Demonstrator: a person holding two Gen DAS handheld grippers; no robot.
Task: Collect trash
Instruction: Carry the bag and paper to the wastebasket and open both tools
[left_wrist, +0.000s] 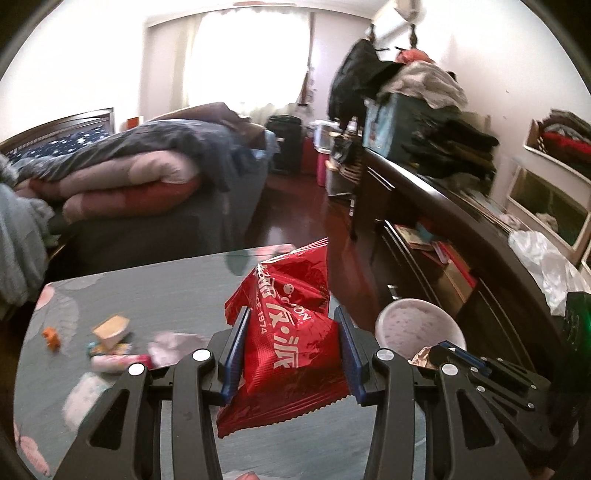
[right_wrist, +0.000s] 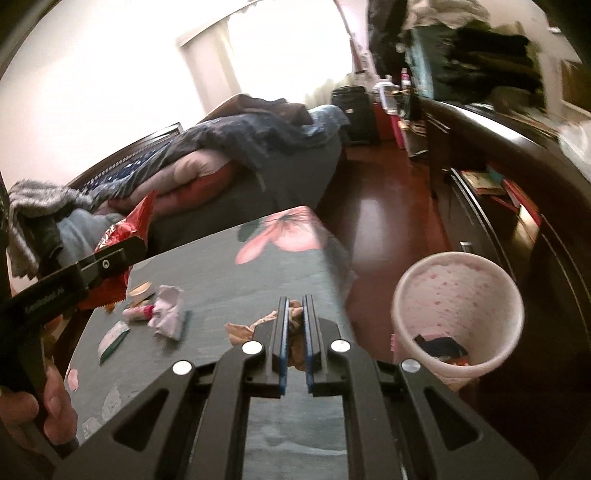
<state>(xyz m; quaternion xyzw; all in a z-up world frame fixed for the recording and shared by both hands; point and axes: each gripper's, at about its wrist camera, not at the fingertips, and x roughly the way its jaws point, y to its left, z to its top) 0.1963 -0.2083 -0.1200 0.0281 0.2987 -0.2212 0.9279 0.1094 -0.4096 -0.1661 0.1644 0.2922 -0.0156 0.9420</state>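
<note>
Two black claws with blue finger pads work over one table (right_wrist: 229, 258) covered in a dark grey cloth printed with pink flowers. The left claw (left_wrist: 293, 354) is clamped on one shiny red foil snack bag (left_wrist: 291, 332), crinkled and saw-toothed along its edges, held upright between the pads; its white print reads "SINCE 1974" beside Chinese characters. The right claw (right_wrist: 294, 338) is pinched nearly together on one crumpled brown paper scrap (right_wrist: 243, 328), which spills out to its left onto the cloth. To the right of both claws, off the table edge, stands one round white bin (right_wrist: 458, 310) with pink speckles, holding a few dark and red scraps at the bottom. On the table left of the right claw lie loose pieces: one crumpled white tissue (right_wrist: 168, 310), one pink tube-shaped wrapper (right_wrist: 136, 313), one tan carton scrap (right_wrist: 140, 290) and one flat green-and-white packet (right_wrist: 112, 339). In the left claw's view one small orange bit (left_wrist: 51, 336) also lies far to the left. The left claw's side carries small lettering, too blurred to read.
</note>
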